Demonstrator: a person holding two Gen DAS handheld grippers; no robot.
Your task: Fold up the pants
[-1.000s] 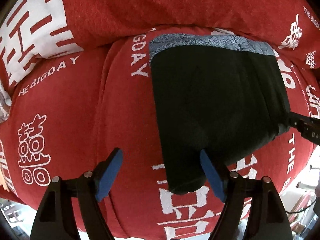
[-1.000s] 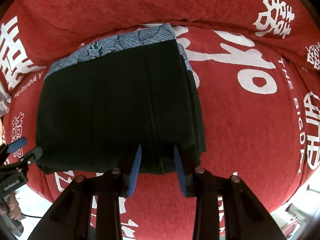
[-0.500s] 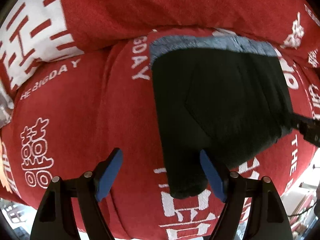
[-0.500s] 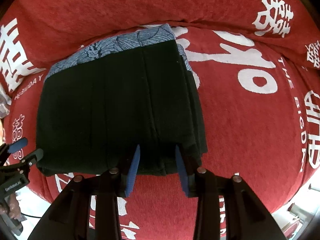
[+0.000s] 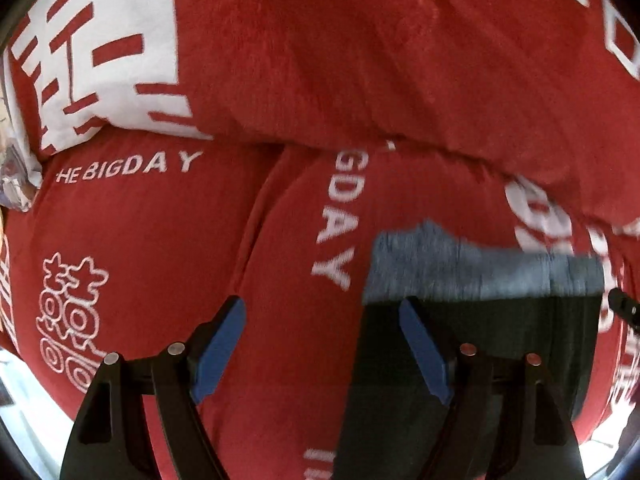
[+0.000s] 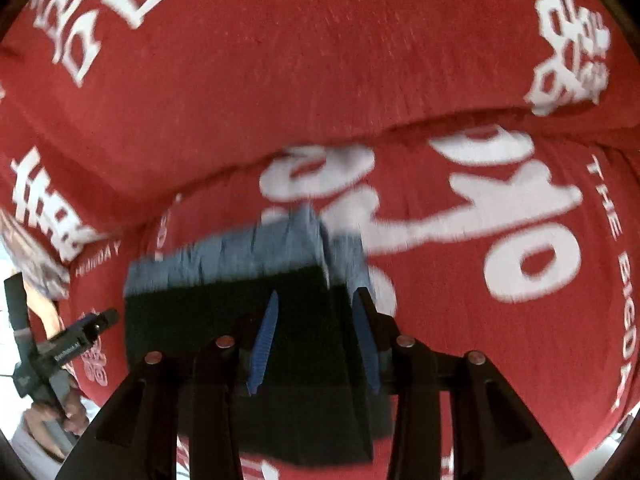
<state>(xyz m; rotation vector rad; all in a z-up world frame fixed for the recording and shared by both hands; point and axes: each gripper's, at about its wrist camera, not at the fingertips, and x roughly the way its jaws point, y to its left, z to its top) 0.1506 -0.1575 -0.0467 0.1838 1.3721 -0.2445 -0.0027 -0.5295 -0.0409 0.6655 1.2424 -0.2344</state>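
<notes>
The folded black pants [image 6: 224, 312] with a grey-blue patterned waistband [image 6: 256, 248] lie on a red sofa cover. My right gripper [image 6: 316, 340] has its blue pads close together around the near edge of the pants and holds the fabric. In the left wrist view the pants [image 5: 520, 340] sit at the lower right, waistband [image 5: 460, 268] toward the back. My left gripper [image 5: 324, 344] is wide open and empty, its right finger [image 5: 424, 348] over the pants' left edge, its left finger over bare red cloth.
The red sofa cover [image 5: 160, 240] with white lettering fills both views, its back cushion [image 6: 320, 60] rising behind the pants. The sofa's front edge runs along the bottom of the views. The left gripper and the person's hand show at the right view's left edge [image 6: 60, 352].
Both views have swung forward and lower. The pants now sit lower and closer to the grippers, blurred by motion. The right gripper stays shut on the edge; the left stays open.
</notes>
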